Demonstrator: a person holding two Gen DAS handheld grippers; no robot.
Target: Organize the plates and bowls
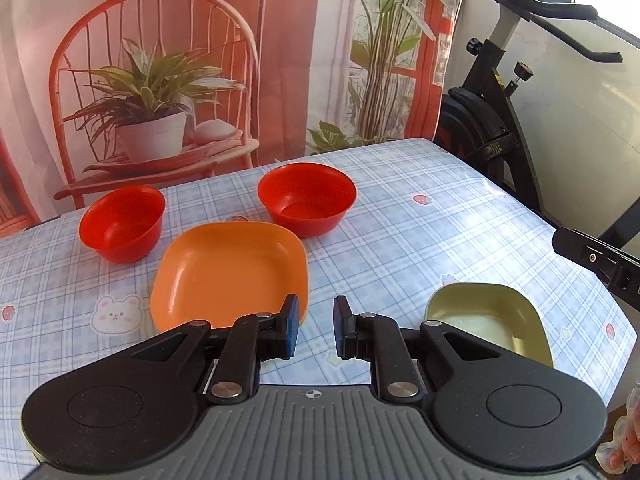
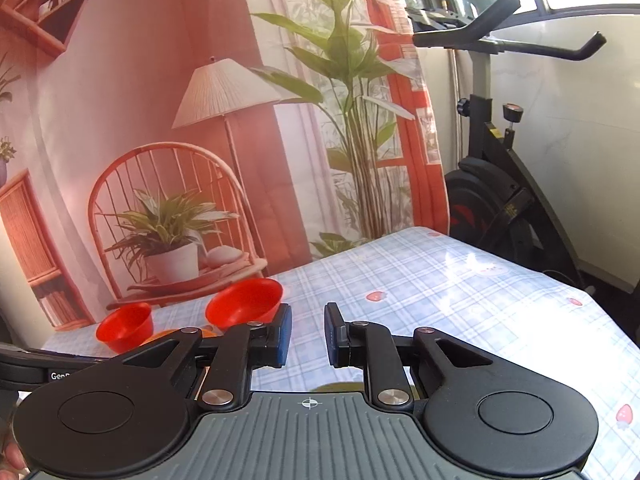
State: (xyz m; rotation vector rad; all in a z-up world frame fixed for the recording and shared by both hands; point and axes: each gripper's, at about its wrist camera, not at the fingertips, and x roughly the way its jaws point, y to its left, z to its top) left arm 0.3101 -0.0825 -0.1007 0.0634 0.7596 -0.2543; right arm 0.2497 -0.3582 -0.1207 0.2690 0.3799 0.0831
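Orange plate [image 1: 228,274] lies just ahead-left of the left gripper [image 1: 314,328], green dish [image 1: 490,320] to its right; two red bowls [image 1: 306,198] stand beyond. Both grippers, right gripper [image 2: 307,334] included, stand narrowly parted, holding nothing.

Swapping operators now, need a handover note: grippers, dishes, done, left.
Left hand-held gripper: narrow gap between the jaws, nothing in it, above the table.
Right hand-held gripper: same, nothing held.
Dishes: two red bowls, left and right, orange plate just in front of them, green plate apart on the right. All separate on the cloth.
Done: nothing stacked.
Left: probably nest the bowls, stack the plates.
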